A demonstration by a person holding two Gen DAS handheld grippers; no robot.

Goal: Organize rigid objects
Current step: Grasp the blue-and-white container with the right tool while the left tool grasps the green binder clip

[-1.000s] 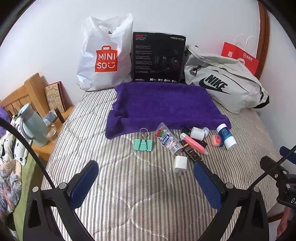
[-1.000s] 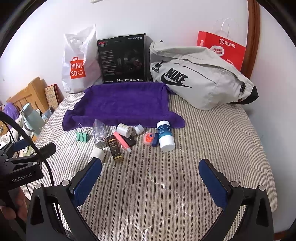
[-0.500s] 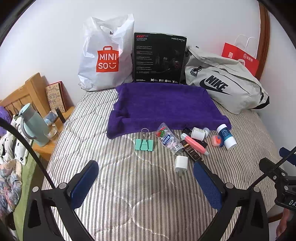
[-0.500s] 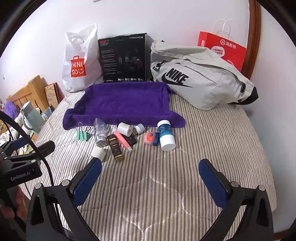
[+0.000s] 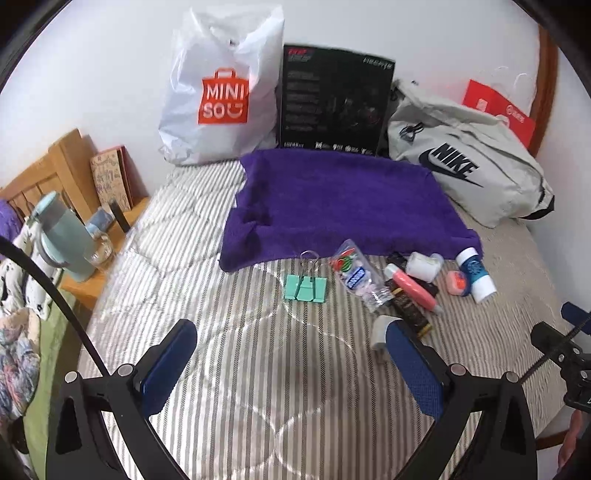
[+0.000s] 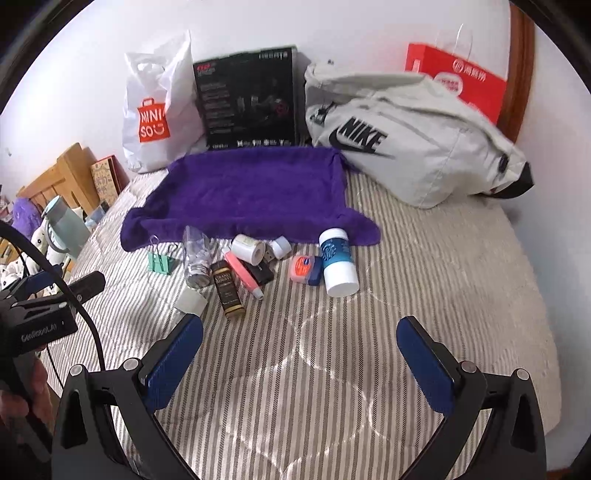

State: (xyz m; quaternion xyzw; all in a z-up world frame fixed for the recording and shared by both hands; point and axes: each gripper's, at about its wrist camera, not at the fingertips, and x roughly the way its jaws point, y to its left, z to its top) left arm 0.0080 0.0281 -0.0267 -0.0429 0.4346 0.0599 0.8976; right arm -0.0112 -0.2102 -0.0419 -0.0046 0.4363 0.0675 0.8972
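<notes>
The room I look into is bright and evenly lit, with soft daylight on the white wall (image 5: 424, 33) and no hard shadows. My fisheye lenses bend everything: the striped bedcover (image 5: 258, 369) bulges, and black corners ring both views. Faint curved glints lie on the cover in front of me. Both pictures are slightly smeared; the lettering on the black box (image 6: 247, 99) and the red paper bag (image 6: 461, 79) is soft and hard to read. My own blue finger pads (image 6: 173, 358) look sharp, with only weak shadow beneath them.
</notes>
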